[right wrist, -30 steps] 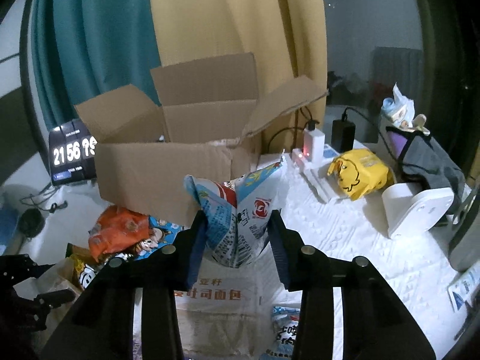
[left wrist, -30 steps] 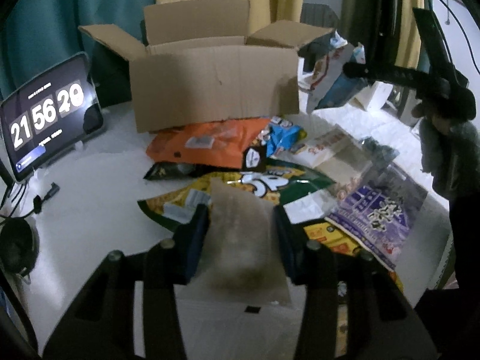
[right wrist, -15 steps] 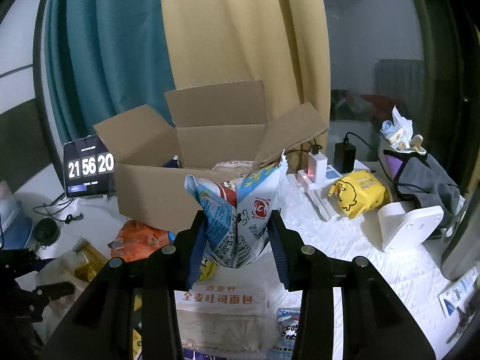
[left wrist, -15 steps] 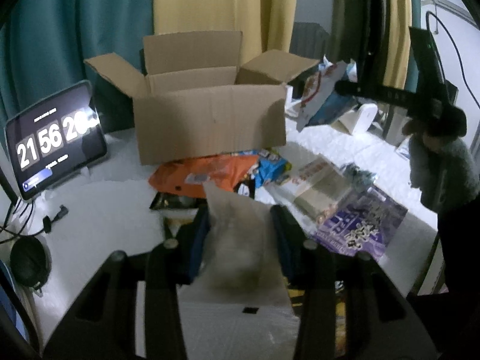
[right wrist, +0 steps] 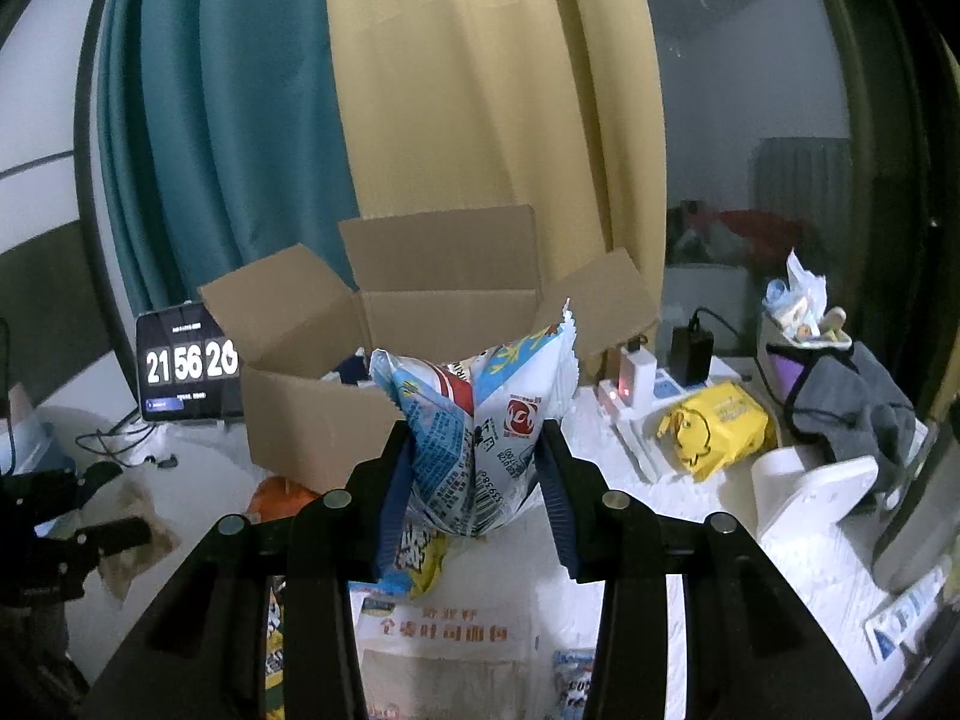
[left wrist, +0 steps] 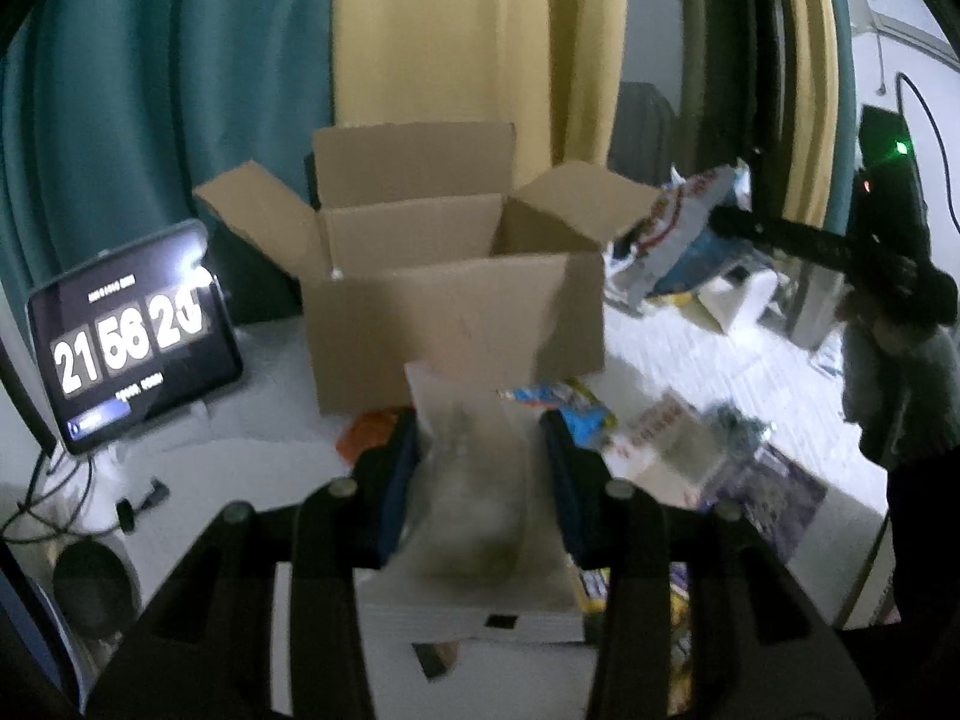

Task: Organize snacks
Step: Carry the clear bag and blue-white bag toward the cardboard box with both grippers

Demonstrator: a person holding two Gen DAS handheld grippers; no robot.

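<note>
My left gripper (left wrist: 477, 429) is shut on a clear bag of brownish snack (left wrist: 471, 498), held up in front of the open cardboard box (left wrist: 456, 324). My right gripper (right wrist: 475, 435) is shut on a puffed blue-and-white snack bag (right wrist: 480, 420), also raised before the box (right wrist: 324, 420). In the left wrist view the right gripper (left wrist: 723, 221) and its bag (left wrist: 675, 234) hang to the right of the box. The right wrist view shows the left gripper (right wrist: 120, 531) low at the left. Some items lie inside the box.
Loose packets lie on the white table: blue (left wrist: 570, 405), white-red (left wrist: 660, 441), purple (left wrist: 774, 489), orange (left wrist: 360, 435). A tablet clock (right wrist: 186, 369) stands left of the box. Right of it are a power strip (right wrist: 630, 387), a yellow pack (right wrist: 714, 426) and a white stand (right wrist: 810, 492).
Both grippers have risen with their bags still held. The box and the packets on the table sit lower in both views, and more of the box's inside shows.
</note>
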